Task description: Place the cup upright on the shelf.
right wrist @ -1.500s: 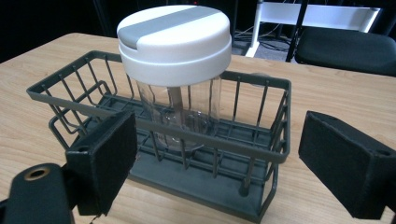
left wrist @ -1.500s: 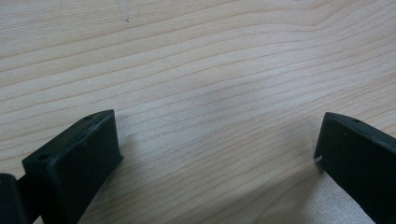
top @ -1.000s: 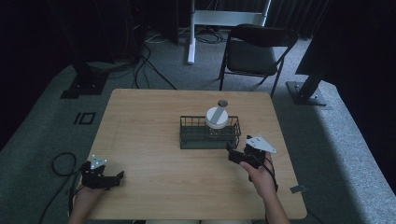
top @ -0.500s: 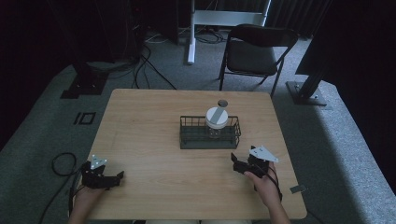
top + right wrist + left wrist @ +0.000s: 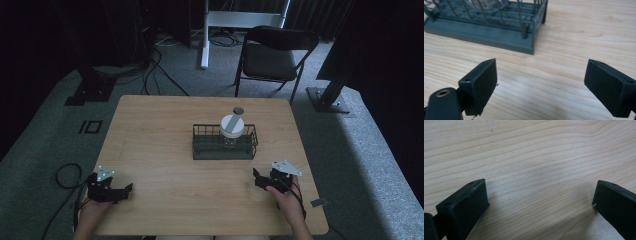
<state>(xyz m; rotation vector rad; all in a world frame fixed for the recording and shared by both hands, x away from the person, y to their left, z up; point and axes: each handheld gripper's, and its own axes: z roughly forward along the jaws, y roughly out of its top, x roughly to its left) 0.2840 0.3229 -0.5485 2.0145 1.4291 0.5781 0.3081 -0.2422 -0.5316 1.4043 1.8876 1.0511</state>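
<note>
A dark wire basket [image 5: 225,150] stands near the middle of the wooden table [image 5: 165,130], with a clear jar with a white lid [image 5: 232,125] upright inside it. A small dark round thing [image 5: 238,110] lies just behind the basket. My left gripper [image 5: 125,189] rests open near the table's front left corner, bare wood between its jaws [image 5: 541,195]. My right gripper [image 5: 256,176] is open at the front right, low over the table, a short way in front of the basket [image 5: 481,35]. Nothing is between its jaws.
A black folding chair [image 5: 272,55] stands behind the table's far right edge. Cables [image 5: 150,65] and stand bases [image 5: 87,92] lie on the grey floor around. A cable loop [image 5: 67,175] trails off the left gripper.
My right gripper has drawn back from the basket toward the table's front edge and dropped lower. The left gripper has stayed put.
</note>
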